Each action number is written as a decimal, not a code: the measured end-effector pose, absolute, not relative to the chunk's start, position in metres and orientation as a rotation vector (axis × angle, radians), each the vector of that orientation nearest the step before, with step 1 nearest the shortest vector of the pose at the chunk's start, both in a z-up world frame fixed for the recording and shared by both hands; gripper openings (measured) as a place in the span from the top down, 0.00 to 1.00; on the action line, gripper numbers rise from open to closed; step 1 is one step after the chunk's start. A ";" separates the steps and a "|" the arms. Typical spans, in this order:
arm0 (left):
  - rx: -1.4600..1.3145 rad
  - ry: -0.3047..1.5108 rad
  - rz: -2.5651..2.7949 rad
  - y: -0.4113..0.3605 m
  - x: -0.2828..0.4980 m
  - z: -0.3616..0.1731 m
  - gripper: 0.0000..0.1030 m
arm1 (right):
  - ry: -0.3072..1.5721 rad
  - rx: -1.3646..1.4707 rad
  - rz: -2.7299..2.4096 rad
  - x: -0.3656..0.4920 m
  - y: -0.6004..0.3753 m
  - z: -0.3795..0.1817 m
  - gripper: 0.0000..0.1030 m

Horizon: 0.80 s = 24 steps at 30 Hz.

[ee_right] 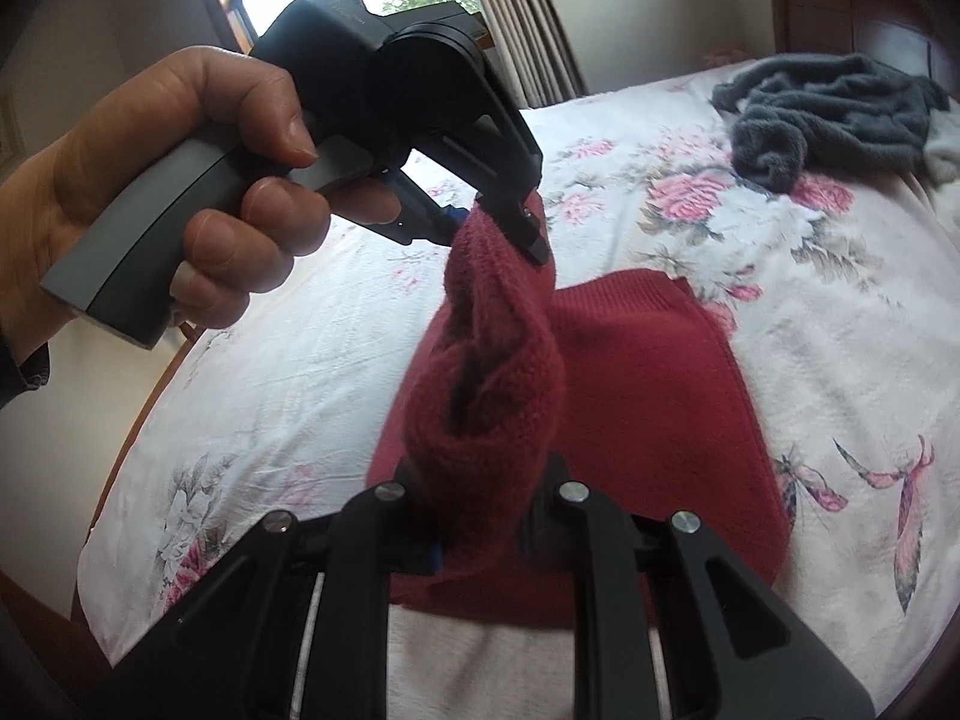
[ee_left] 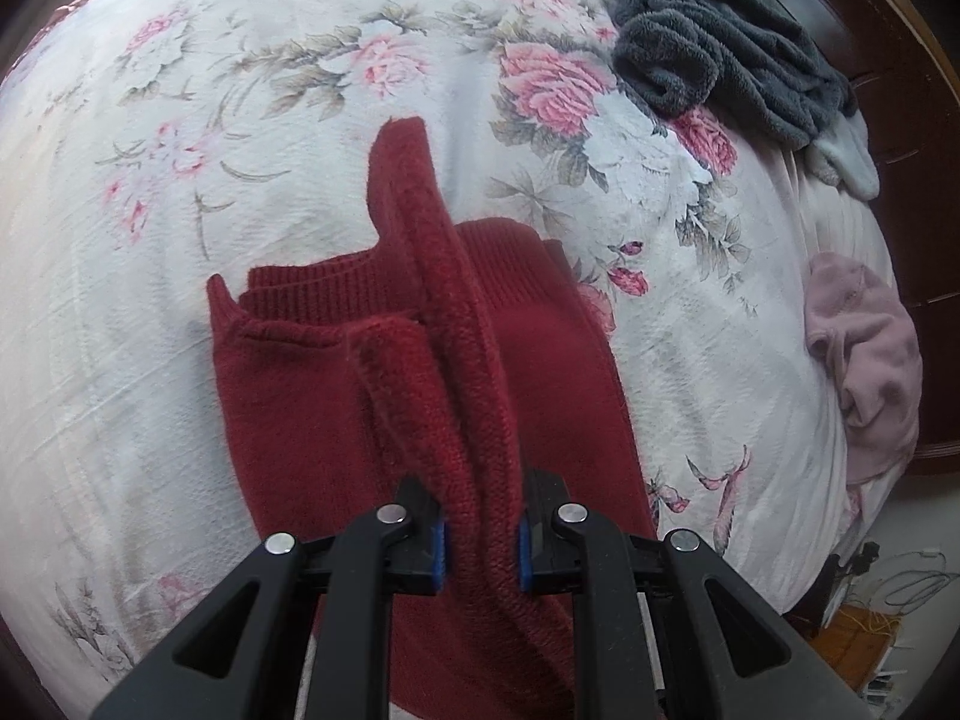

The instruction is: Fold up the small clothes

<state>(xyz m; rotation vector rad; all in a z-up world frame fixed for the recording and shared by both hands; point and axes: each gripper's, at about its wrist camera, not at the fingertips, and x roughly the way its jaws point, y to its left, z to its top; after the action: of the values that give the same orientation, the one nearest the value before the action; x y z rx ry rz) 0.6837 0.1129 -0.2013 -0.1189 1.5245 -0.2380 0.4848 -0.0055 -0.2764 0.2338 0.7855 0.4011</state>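
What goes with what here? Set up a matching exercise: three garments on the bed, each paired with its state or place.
Things:
1. dark red knitted sweater
2. dark grey fluffy garment
3. pale pink soft garment

States or places:
A. crumpled near the bed's right edge
B. bunched near the dark wooden headboard
C. lifted by both hand-held grippers

Pairs: 1-C, 2-B, 3-A

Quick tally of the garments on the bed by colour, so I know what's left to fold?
Dark red knitted garment, held by both tools: 1
Dark grey fleecy garment: 1
Pale pink soft garment: 1
Light grey fluffy piece beside the dark grey one: 1
Total: 4
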 end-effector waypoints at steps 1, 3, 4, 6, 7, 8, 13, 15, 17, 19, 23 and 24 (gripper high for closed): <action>-0.115 1.527 -0.240 0.110 0.685 -0.205 0.84 | 0.789 0.245 0.398 0.486 -0.009 -0.278 0.85; -0.113 1.533 -0.242 0.104 0.688 -0.212 0.84 | 0.792 0.253 0.392 0.488 -0.016 -0.282 0.85; -0.110 1.535 -0.242 0.101 0.689 -0.214 0.84 | 0.793 0.256 0.389 0.487 -0.017 -0.283 0.85; -0.095 1.538 -0.241 0.094 0.691 -0.221 0.84 | 0.802 0.273 0.379 0.490 -0.023 -0.289 0.85; -0.091 1.539 -0.241 0.091 0.691 -0.223 0.84 | 0.806 0.282 0.378 0.490 -0.026 -0.290 0.85; -0.083 1.539 -0.240 0.088 0.692 -0.225 0.84 | 0.809 0.293 0.375 0.491 -0.029 -0.293 0.85; -0.062 1.546 -0.234 0.076 0.695 -0.235 0.84 | 0.820 0.321 0.369 0.494 -0.039 -0.301 0.85; -0.039 1.548 -0.228 0.070 0.696 -0.239 0.84 | 0.826 0.332 0.366 0.495 -0.043 -0.304 0.85; -0.018 1.553 -0.221 0.063 0.696 -0.244 0.84 | 0.835 0.341 0.365 0.495 -0.046 -0.307 0.85; -0.002 1.560 -0.212 0.058 0.697 -0.249 0.84 | 0.844 0.349 0.368 0.496 -0.048 -0.310 0.85; 0.027 1.571 -0.202 0.047 0.699 -0.256 0.84 | 0.861 0.377 0.393 0.497 -0.057 -0.315 0.85; 0.041 1.573 -0.195 0.042 0.700 -0.258 0.84 | 0.867 0.390 0.399 0.498 -0.060 -0.316 0.85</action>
<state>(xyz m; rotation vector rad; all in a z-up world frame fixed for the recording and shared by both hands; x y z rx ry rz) 0.7003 0.0424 -0.2584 0.0410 1.5728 -0.1952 0.4981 -0.0598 -0.3161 0.3896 0.8674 0.3986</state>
